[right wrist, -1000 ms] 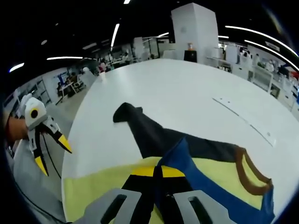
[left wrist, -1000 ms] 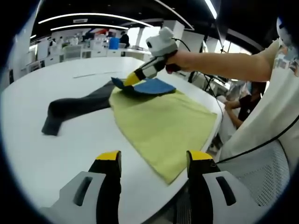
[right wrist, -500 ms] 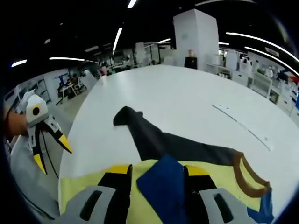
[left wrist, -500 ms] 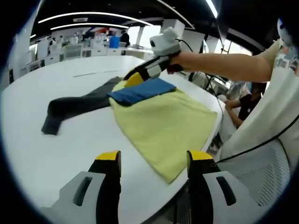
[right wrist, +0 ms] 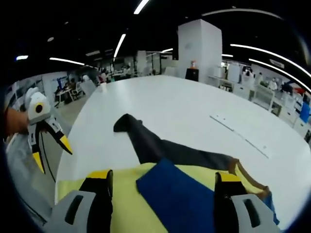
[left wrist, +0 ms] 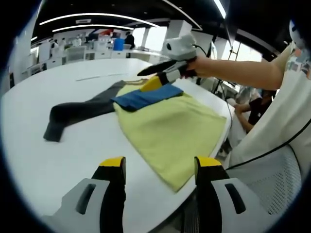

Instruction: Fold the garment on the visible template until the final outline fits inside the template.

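Lying limp, the yellow shirt is looking light and soft; its dark sleeve cuff suits pinching. Both grippers, left and right, are gaping wide, holding nothing.

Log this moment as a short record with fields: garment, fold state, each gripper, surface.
garment: yellow shirt with a dark sleeve stretched out flat
fold state: blue sleeve lies folded over the yellow body
left gripper: open, empty, above the table's near edge
right gripper: open, above the blue sleeve, holding nothing
surface: white table
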### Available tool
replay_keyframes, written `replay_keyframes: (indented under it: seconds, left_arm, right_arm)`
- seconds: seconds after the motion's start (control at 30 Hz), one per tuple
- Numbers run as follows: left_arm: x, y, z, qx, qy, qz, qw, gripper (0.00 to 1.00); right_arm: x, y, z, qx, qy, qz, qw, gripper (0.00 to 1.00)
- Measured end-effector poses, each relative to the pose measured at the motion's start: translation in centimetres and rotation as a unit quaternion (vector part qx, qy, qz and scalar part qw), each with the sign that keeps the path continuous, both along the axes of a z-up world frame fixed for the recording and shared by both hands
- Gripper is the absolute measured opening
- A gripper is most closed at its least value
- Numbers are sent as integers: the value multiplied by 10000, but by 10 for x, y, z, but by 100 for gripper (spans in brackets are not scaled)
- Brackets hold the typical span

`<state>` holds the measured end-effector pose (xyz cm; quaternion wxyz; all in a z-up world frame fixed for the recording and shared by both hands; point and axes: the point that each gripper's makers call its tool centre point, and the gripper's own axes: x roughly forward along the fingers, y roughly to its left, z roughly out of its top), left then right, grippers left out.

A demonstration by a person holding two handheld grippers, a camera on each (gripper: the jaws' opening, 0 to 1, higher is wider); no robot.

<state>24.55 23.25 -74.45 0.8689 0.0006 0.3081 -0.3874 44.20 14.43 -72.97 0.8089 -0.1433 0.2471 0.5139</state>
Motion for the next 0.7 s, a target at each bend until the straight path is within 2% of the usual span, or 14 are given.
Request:
replay_keyframes:
  seconds: [0.6,0.7]
  left_arm:
    - [5,3,5,9,-77,90,9999,54]
    - [7,5,6,14,-94,113,9999,54]
  right_arm:
    - [-7,-50,14,444,144,-665,9967,92]
    - [-14,-58,17,512,173,-738,9958,92]
